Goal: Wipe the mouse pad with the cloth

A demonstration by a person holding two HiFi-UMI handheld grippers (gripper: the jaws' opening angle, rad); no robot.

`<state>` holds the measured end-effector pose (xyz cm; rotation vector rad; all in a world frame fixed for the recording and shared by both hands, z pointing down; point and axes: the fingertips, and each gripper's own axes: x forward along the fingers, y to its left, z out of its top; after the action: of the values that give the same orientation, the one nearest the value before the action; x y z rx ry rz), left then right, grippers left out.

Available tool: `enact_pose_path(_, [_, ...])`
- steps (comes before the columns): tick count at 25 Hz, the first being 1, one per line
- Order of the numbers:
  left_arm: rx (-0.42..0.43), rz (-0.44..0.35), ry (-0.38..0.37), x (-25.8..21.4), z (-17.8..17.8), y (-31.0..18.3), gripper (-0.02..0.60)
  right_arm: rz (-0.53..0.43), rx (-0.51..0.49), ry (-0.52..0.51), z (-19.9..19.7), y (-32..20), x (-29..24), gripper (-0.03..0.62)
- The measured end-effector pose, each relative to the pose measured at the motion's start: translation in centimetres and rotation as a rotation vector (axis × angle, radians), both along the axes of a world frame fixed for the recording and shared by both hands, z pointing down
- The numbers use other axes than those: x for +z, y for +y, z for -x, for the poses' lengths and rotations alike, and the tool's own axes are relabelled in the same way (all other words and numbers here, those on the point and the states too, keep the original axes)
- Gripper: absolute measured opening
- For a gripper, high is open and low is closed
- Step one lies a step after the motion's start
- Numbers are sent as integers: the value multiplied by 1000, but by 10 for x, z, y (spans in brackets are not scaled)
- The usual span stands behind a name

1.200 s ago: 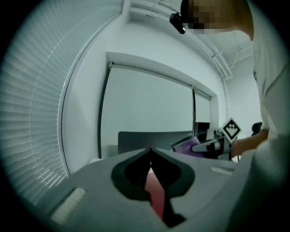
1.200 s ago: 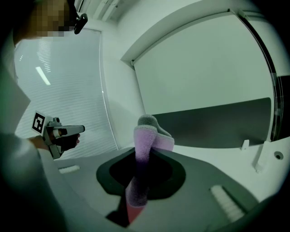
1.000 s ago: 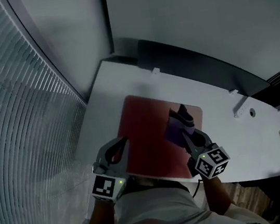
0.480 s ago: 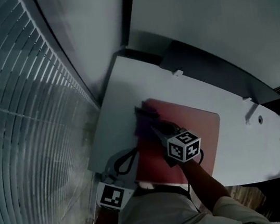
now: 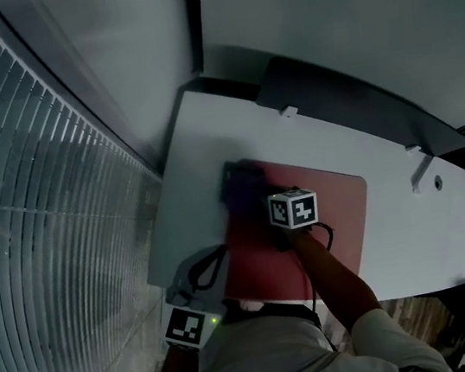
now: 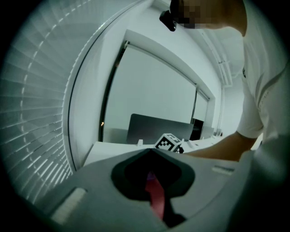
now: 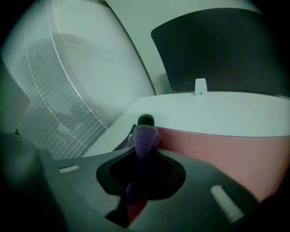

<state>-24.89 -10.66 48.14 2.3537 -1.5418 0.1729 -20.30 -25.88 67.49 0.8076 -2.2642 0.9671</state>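
Window blinds [image 5: 44, 211] run close along the left edge of the white table [image 5: 206, 132]; the left gripper [image 5: 216, 266], jaws nearly together, pinches the near-left edge of the red mouse pad [image 5: 329, 214]; the purple cloth [image 5: 237, 184] sits at the pad's far-left corner, clamped in the right gripper [image 5: 256, 196]; bare pad stretches rightward; a dark panel [image 5: 332, 95] lines the far side.

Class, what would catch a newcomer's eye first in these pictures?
The red mouse pad on the white desk stands out first. At its far left corner the right gripper holds a purple cloth, while the left gripper clamps the pad's near edge.
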Motion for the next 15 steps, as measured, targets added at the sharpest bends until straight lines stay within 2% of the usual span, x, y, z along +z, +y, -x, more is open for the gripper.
enact_pose_path(8, [20,-5,-23,-10,-54,2,3,-32,62,80,-90,-11,4,49])
enact_pose_path(15, [57,-30,-44,-13,-120,-3,2,-35,134,138,-202,-19,16,49])
